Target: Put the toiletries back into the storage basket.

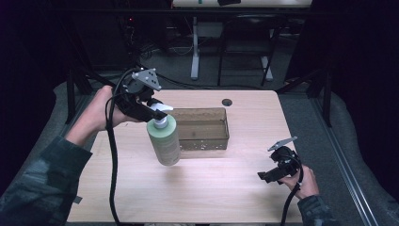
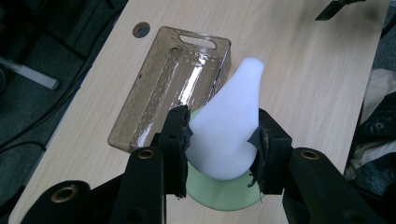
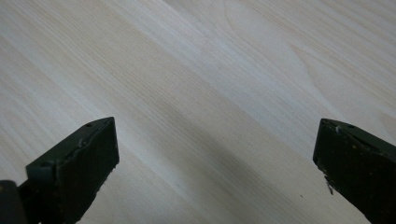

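The left tool [image 2: 219, 154] clenched the green bottle [image 1: 164, 141] by its white pump head [image 2: 229, 126], a smooth, slippery hold; the bottle hung below, likely heavy. The right tool [image 3: 215, 177] stood released.

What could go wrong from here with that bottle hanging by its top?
The left gripper pinches only the white pump head, so the green bottle may swing or slip free. It hangs tilted beside the clear bin and could clip the rim. The right gripper rests open, too far off to steady it.
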`<control>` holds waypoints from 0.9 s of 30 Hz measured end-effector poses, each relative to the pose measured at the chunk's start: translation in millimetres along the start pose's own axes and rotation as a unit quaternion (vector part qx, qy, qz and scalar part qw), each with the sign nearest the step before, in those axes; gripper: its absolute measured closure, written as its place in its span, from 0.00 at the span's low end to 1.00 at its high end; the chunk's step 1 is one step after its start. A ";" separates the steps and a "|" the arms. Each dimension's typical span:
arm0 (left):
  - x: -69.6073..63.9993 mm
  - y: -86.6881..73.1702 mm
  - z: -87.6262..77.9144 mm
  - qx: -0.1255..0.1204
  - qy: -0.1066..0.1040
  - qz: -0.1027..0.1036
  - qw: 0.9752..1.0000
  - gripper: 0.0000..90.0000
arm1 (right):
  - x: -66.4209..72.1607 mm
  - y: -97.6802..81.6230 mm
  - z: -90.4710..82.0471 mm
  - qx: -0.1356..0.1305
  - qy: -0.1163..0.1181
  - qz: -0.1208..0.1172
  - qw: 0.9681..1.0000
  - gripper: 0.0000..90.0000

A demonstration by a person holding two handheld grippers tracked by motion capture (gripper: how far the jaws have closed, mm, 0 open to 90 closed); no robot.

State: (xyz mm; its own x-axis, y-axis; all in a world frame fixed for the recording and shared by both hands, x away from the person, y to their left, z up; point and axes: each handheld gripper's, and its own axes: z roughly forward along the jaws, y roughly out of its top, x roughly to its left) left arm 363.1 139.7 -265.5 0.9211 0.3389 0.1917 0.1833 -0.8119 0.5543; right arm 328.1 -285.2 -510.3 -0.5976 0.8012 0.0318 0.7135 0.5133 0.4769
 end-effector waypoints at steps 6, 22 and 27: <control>2.9 3.3 -1.9 -0.004 0.000 -0.002 1.000 0.69 | -0.8 -0.5 0.3 0.001 -0.001 -0.001 1.000 0.00; 13.7 13.2 -6.6 -0.003 0.015 -0.007 1.000 0.69 | -1.0 -0.8 0.5 0.002 -0.001 0.001 1.000 0.00; 18.4 16.3 -6.9 -0.004 0.022 -0.009 1.000 0.69 | -1.3 -1.1 0.1 0.001 -0.001 0.002 1.000 0.00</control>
State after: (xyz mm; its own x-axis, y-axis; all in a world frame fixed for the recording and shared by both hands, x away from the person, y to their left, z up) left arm 380.7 136.0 -247.3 0.9019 0.3735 0.2169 0.1963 -0.8017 0.5646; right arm 328.2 -286.8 -510.9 -0.5939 0.8039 0.0317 0.7169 0.5108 0.4745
